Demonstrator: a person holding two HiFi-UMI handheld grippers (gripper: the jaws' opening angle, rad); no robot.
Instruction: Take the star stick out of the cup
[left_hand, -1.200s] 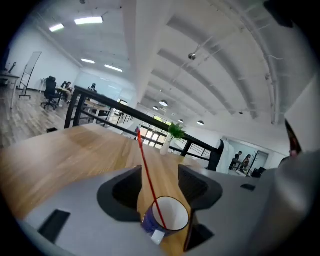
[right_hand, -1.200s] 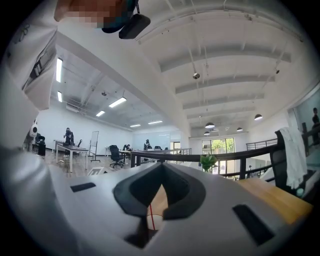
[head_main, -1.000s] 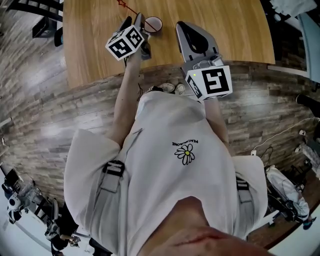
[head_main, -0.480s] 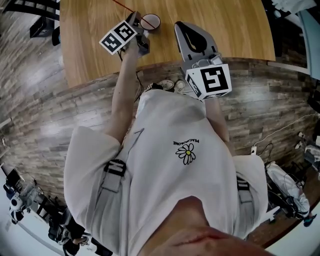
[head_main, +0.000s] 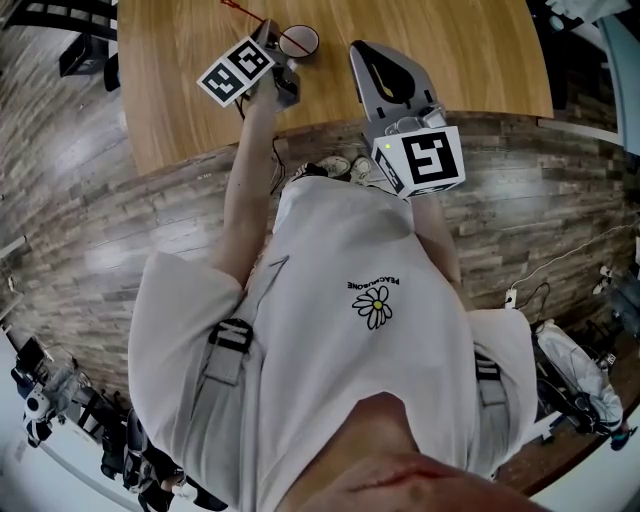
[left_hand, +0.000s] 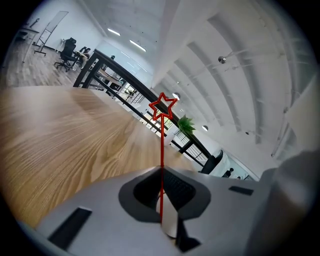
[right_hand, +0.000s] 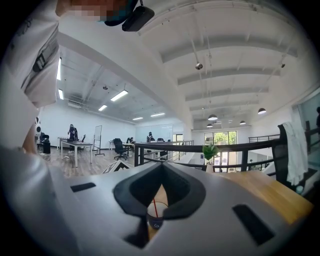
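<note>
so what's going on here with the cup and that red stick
A person holds a claw in each hand over a wooden table. The left claw is shut on the thin red stem of the star stick, whose lower end sits in the cup, so it has not been lifted out yet. The right claw is shut with nothing in it, off to the cup's right.

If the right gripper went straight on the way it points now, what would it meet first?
Probably the cup with the star stick, seen just below the shut tips of the right gripper; depth is unclear.
</note>
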